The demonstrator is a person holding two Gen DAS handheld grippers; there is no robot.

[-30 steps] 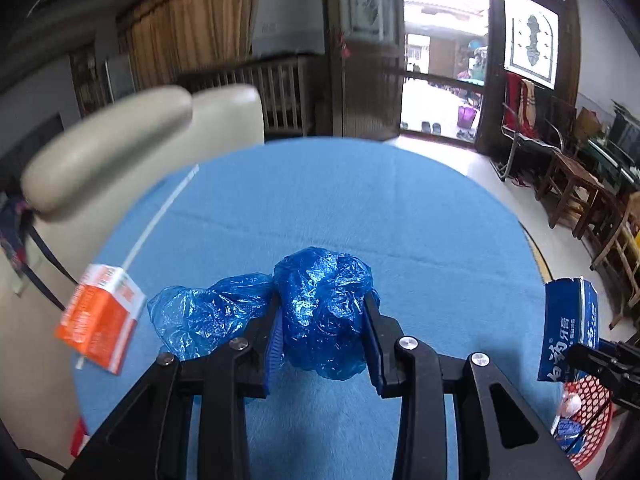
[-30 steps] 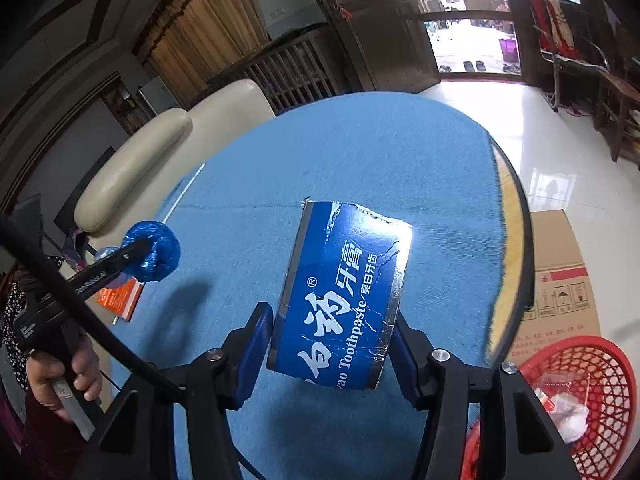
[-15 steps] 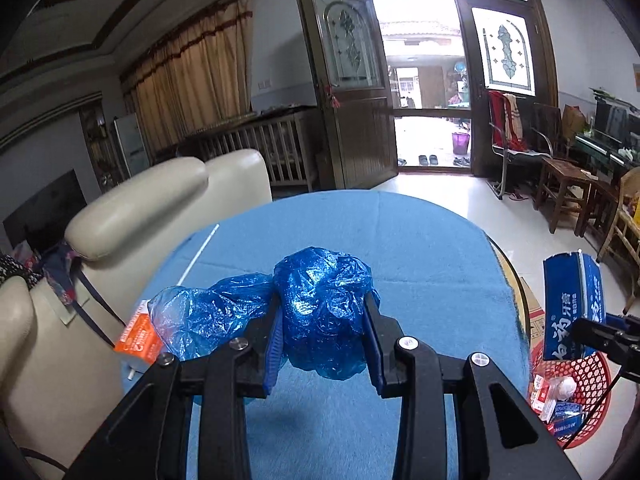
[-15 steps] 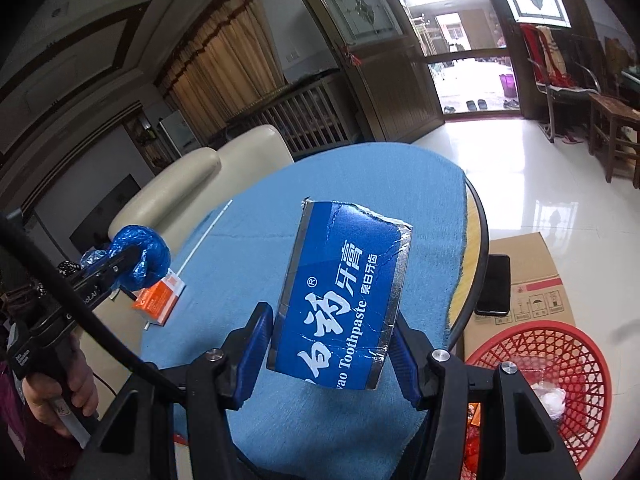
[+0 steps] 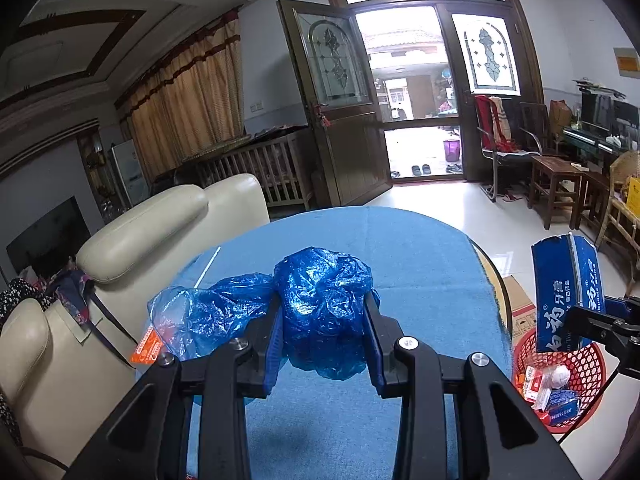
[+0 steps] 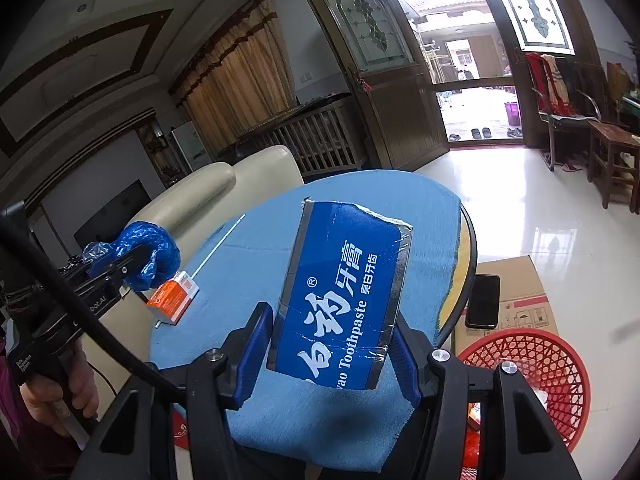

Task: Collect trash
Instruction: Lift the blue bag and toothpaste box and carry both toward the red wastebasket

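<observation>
Above the round blue-clothed table [image 5: 420, 280], the left gripper [image 5: 325, 336] is clamping a crumpled blue plastic bag [image 5: 324, 308] while the right gripper [image 6: 328, 354] is squeezing a torn blue toothpaste box [image 6: 344, 296] beside the red mesh basket [image 6: 560, 364].

the right claw [image 6: 326, 346] clamps a blue toothpaste box [image 6: 344, 296] above the blue-covered table [image 6: 400, 200]. at far left, the left claw [image 6: 138, 260] pinches a crumpled blue plastic bag [image 6: 150, 248] above an orange carton [image 6: 173, 298]. a red basket [image 6: 560, 364] stands on the floor beside the table.
</observation>
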